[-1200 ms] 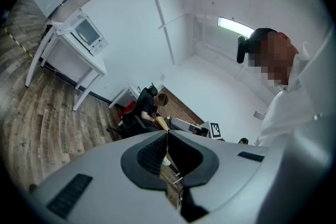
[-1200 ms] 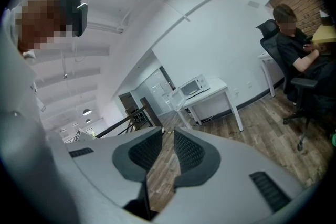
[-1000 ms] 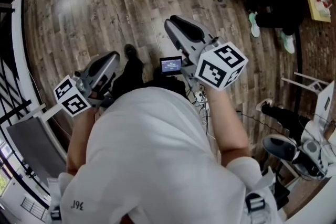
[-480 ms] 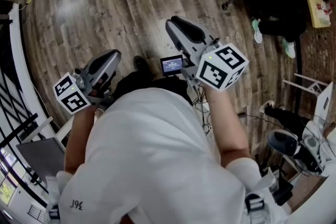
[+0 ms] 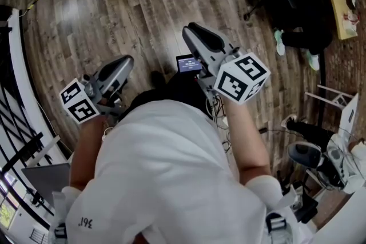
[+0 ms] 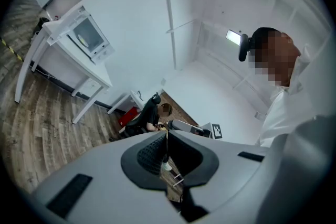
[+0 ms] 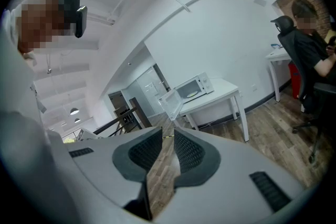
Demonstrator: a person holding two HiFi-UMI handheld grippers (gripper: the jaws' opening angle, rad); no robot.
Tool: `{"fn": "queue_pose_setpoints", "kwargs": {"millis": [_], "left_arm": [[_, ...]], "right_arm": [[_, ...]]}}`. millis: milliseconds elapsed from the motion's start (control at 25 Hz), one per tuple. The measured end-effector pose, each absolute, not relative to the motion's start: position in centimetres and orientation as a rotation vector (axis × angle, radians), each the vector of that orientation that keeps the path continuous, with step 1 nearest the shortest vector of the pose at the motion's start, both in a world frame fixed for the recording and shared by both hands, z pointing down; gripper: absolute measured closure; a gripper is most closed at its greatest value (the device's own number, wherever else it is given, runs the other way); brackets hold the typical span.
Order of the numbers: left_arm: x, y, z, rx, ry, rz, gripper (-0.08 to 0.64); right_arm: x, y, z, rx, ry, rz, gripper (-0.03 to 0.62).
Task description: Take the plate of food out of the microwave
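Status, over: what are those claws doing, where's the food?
Left gripper shut, empty. Right gripper slightly open, empty. Microwave far off on table, door open, plate seemingly inside. Nothing in the way.

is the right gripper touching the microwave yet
Apart. The right gripper view shows the microwave far off on a white table, door open, with wooden floor stretching between it and the right gripper.

Head view looks down; gripper views share the distant microwave (image 7: 193, 87)

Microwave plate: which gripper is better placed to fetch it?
Right, probably: the right gripper points at the open microwave, jaws slightly apart; the left gripper is shut, the microwave off to its side.
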State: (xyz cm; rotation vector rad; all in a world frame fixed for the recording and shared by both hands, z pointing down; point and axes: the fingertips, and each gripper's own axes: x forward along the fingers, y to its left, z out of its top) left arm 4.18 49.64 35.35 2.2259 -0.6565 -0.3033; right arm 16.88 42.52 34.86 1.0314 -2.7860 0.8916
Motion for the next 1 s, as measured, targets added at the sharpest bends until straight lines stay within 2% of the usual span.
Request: {"fn": "queue_pose_setpoints", "kwargs": {"millis": [360, 1000], "left_arm": [[2.7, 43.3, 35.9, 2.210, -0.718, -0.336, 0.546], [3.7, 18.6, 34.5, 2.126, -1.018, -0.468, 0.544]], "right_arm": [[15.0, 35.0, 35.6, 0.959, -2.805, 0.880, 0.541], [15.1, 10.5, 35.2, 0.671, -2.826, 0.888, 0.541]]}}
